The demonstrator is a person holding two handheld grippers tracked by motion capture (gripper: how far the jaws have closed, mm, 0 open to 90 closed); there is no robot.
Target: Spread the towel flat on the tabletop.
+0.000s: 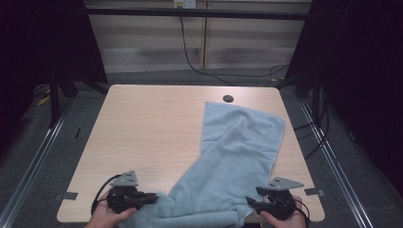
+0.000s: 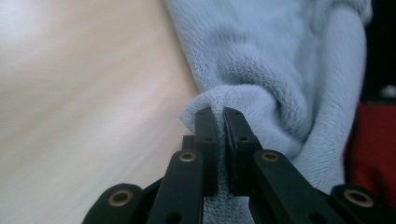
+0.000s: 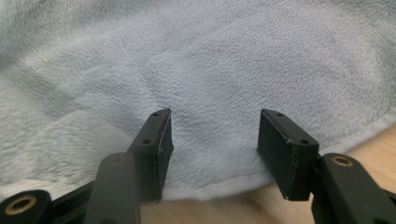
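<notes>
Two grippers work at the near edge of the pale wooden table (image 1: pixel 142 123), one at each end of the bunched near end of a soft light-blue fleece towel (image 1: pixel 237 152). The towel lies as a long band, its far end flat near the table's far right corner beside the dark round cable hole (image 1: pixel 228 99), its long axis running diagonally back toward the person and leftward, where it crumples at the near edge.

In the left gripper view, the left gripper (image 2: pixel 222 122) has its black jaws pressed together on a pinched fold of the towel's edge, with bare tabletop beyond the cloth. In the right gripper view, the right gripper (image 3: pixel 212 140) holds its jaws well apart, low over the towel's border, with the hem running just below the pads and nothing clamped between them.

The coming move likely turns on that hem: it lies directly ahead of and beneath the right jaws, so this hand is the nearer to the free corner and should need only to dip and close.
</notes>
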